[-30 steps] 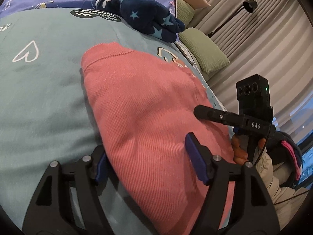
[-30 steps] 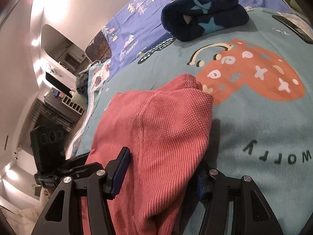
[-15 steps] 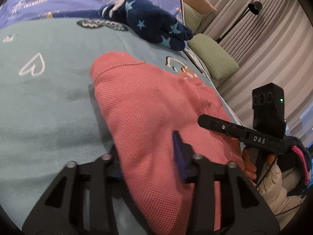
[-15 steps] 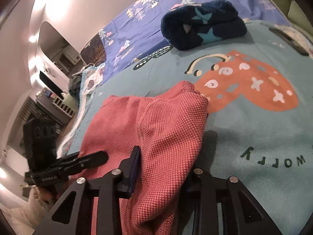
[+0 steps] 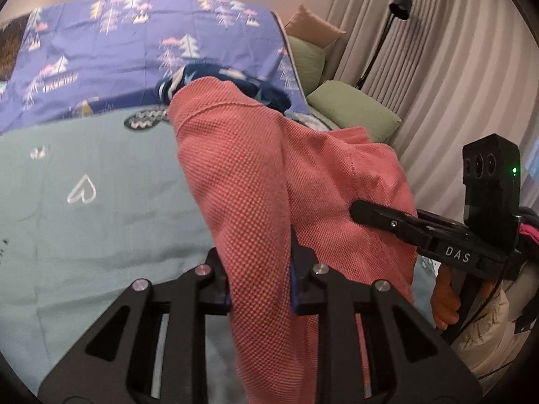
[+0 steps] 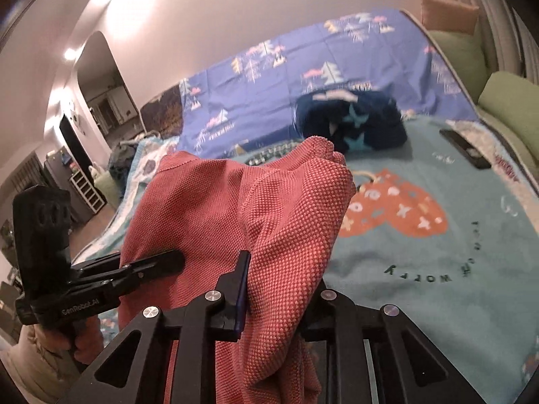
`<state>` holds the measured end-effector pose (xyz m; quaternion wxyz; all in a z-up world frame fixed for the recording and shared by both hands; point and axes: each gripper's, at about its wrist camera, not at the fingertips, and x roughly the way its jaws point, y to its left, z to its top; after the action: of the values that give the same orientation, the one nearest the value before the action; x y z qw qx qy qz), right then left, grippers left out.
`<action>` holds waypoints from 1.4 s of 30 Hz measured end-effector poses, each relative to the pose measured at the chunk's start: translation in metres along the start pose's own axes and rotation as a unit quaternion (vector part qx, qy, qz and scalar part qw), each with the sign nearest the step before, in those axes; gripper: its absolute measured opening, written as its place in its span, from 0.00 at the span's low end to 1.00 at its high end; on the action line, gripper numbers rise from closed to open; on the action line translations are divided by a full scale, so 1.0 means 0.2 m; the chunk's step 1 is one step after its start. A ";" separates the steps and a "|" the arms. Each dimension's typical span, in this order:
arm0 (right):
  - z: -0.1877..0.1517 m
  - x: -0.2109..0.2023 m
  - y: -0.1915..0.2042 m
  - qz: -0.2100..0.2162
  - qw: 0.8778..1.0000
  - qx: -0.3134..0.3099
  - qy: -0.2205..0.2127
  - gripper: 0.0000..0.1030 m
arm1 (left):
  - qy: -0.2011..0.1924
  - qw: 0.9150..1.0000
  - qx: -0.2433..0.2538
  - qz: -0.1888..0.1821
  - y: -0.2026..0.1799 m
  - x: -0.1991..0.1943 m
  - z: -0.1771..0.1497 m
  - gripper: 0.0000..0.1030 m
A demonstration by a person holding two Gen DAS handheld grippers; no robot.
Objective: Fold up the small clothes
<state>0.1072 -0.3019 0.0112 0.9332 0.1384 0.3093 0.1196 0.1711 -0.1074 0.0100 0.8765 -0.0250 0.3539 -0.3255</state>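
Both tongs, spread a second ago, are now closing on the near edge of the pink garment (image 5: 256, 181): left gripper (image 5: 259, 289), right gripper (image 6: 276, 289). The edge has left the blanket (image 5: 84, 229), starting the fold.

From my left jaws, the bed (image 5: 84, 202) to the left lies bare and open. Straight ahead the pink cloth (image 5: 256, 181) fills the way, and beyond it the folded navy blanket (image 5: 269, 96) sits near the purple sheet (image 5: 134, 54). To the right, the right gripper (image 5: 357, 208) stands close by, with green cushions (image 5: 353, 111) and curtains (image 5: 454, 67) behind. From my right jaws, the bed to the right is open out to a dark remote (image 6: 465, 148); the left gripper (image 6: 175, 259) blocks the left.
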 end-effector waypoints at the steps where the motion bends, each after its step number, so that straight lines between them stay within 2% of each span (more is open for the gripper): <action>1: 0.00 -0.02 0.01 -0.001 1.000 -0.002 -0.005 0.21 | -0.004 1.000 0.004 0.002 -0.02 -0.02 0.01 0.25; 8: 0.05 -0.30 0.06 -0.002 0.998 -0.006 -0.061 0.21 | -0.042 0.998 0.048 0.009 -0.19 -0.20 0.09 0.25; 14: 0.21 -0.52 0.12 -0.017 0.992 -0.042 -0.114 0.20 | -0.084 0.992 0.095 0.021 -0.34 -0.32 0.23 0.25; 20: 0.57 -0.64 0.08 -0.008 0.988 -0.042 -0.149 0.20 | -0.114 0.986 0.122 0.032 -0.44 -0.36 0.55 0.25; 23: 0.75 -0.68 0.08 -0.019 0.985 -0.057 -0.165 0.20 | -0.130 0.982 0.128 0.040 -0.49 -0.38 0.76 0.25; 26: 0.93 -0.71 0.10 -0.035 0.980 -0.072 -0.184 0.20 | -0.148 0.978 0.139 0.049 -0.54 -0.39 0.90 0.25; 33: 1.19 -0.64 0.02 -0.049 0.976 -0.062 -0.204 0.20 | -0.172 0.965 0.178 0.089 -0.61 -0.30 1.14 0.25; 39: 1.37 -0.41 -0.10 -0.060 0.979 -0.048 -0.190 0.20 | -0.162 0.957 0.204 0.126 -0.56 -0.08 1.29 0.25; 42: 1.46 -0.25 -0.17 -0.069 0.980 -0.046 -0.181 0.20 | -0.157 0.958 0.200 0.134 -0.49 0.05 1.36 0.25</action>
<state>0.2504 -0.4018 0.2517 0.9851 0.0935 0.1383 0.0423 0.2958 -0.2410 0.2349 0.9435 0.1481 0.1399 -0.2615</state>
